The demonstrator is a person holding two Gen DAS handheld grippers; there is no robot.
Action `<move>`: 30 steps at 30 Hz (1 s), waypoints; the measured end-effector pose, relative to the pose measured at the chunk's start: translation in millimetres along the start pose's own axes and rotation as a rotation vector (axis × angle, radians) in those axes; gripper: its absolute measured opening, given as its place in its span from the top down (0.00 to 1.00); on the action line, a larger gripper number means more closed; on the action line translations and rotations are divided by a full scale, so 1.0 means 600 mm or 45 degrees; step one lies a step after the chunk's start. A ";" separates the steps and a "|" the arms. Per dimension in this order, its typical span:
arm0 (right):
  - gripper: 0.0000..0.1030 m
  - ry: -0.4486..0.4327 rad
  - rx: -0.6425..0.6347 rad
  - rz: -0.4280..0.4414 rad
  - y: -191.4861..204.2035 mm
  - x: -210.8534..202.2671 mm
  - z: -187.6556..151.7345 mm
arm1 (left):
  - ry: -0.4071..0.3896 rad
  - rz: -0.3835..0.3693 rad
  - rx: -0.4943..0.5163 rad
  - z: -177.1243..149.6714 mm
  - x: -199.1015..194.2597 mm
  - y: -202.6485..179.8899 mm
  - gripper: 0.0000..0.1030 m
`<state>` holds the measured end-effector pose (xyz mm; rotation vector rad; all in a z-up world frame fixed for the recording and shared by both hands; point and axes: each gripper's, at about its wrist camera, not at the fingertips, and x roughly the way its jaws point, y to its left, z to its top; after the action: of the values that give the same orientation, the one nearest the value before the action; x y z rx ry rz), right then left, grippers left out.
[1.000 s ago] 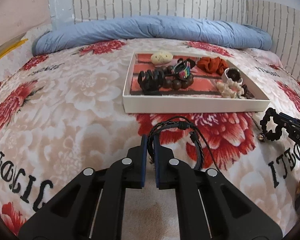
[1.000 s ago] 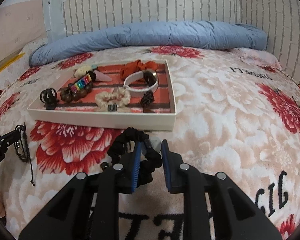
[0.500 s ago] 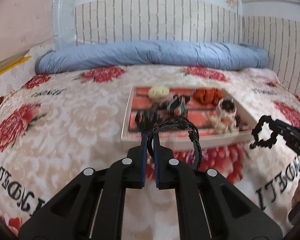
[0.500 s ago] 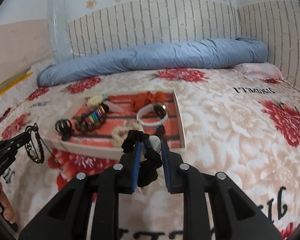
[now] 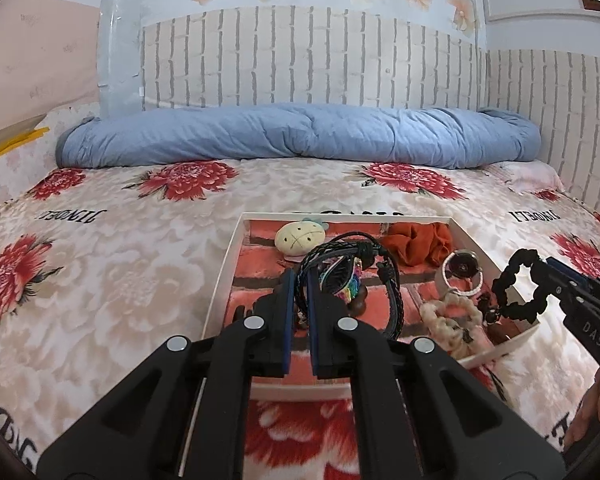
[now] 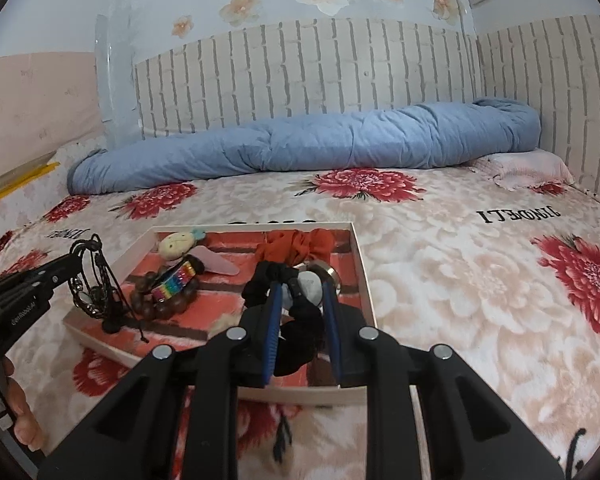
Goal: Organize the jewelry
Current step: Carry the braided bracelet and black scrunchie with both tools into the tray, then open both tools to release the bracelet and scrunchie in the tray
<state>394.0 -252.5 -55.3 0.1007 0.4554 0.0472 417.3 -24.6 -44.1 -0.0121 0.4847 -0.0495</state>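
Observation:
My left gripper [image 5: 299,276] is shut on a black braided cord bracelet [image 5: 392,284] and holds it above the white tray [image 5: 220,280]; it also shows in the right wrist view [image 6: 94,280]. My right gripper [image 6: 298,290] is shut on a black scrunchie [image 6: 300,316] and holds it over the tray's right part [image 6: 362,276]; the scrunchie shows in the left wrist view [image 5: 516,284]. The tray holds a cream plush clip [image 5: 300,236], an orange scrunchie [image 5: 420,242], a brown bead bracelet with a rainbow band [image 6: 172,284], a white bangle [image 5: 460,276] and a cream scrunchie [image 5: 448,320].
The tray lies on a floral bedspread [image 5: 100,280]. A rolled blue quilt [image 5: 300,136] lies along the brick-pattern wall behind. A pink pillow [image 6: 528,166] sits at the far right corner.
Both grippers have lifted off the bedspread with their items and moved forward over the tray. The left holds the bracelet, the right holds the scrunchie throughout.

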 end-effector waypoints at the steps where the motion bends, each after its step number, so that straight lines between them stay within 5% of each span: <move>1: 0.79 0.005 0.005 0.000 0.000 0.008 -0.001 | 0.000 -0.004 -0.010 0.000 0.006 0.002 0.95; 18: 0.79 0.167 -0.034 -0.061 0.002 0.081 -0.018 | 0.080 0.011 0.044 -0.020 0.083 0.000 0.91; 22: 0.79 0.190 -0.056 -0.066 0.008 0.087 -0.021 | 0.079 0.030 0.038 -0.021 0.083 0.002 0.66; 25: 0.78 0.202 -0.046 -0.063 0.007 0.090 -0.023 | 0.079 0.037 0.023 -0.020 0.082 0.006 0.58; 27: 0.58 0.200 -0.034 -0.055 0.004 0.088 -0.023 | 0.076 0.043 0.022 -0.019 0.082 0.006 0.52; 30: 0.44 0.174 -0.029 -0.059 0.003 0.081 -0.020 | 0.056 0.051 0.025 -0.019 0.076 0.006 0.38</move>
<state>432.3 -246.1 -87.0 0.0644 0.5937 0.0143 452.2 -23.4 -75.7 0.0181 0.5282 -0.0153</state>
